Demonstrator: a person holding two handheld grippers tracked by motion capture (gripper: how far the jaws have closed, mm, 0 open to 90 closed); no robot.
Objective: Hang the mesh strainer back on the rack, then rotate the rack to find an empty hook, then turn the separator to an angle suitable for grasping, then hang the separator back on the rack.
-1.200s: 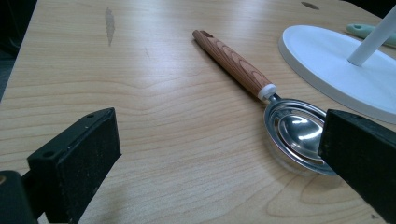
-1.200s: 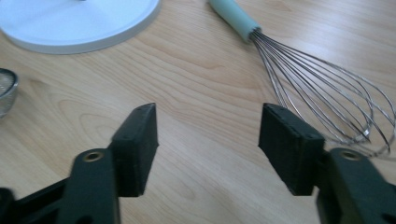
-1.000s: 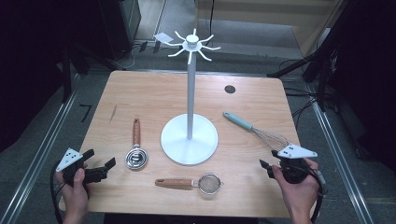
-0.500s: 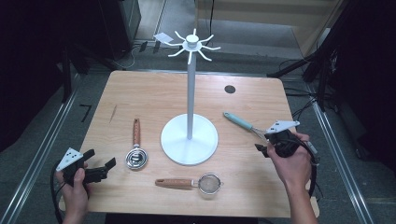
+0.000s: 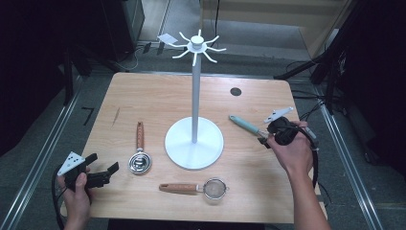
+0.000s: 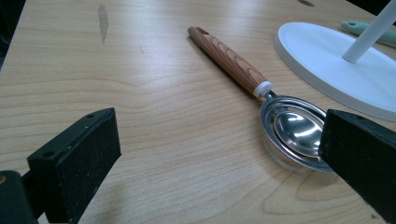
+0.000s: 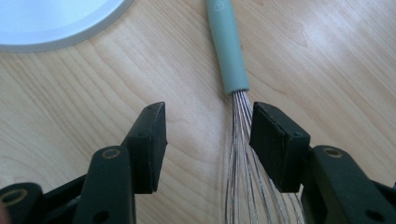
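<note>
Hovering my right gripper (image 7: 208, 140) over the whisk (image 7: 228, 46) lying right of the stand (image 5: 194, 143), having just moved in; jaws parted, gripping nothing; left gripper (image 5: 103, 175) waiting unclenched, empty.

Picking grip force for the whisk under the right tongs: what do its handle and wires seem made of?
The whisk handle looks like matte pale-green plastic or silicone: an even, dull surface with a small moulded mark near its end. The whisk wires look like thin polished steel, bright and reflective. The right tongs stand open above the wires, not pressing them.
</note>
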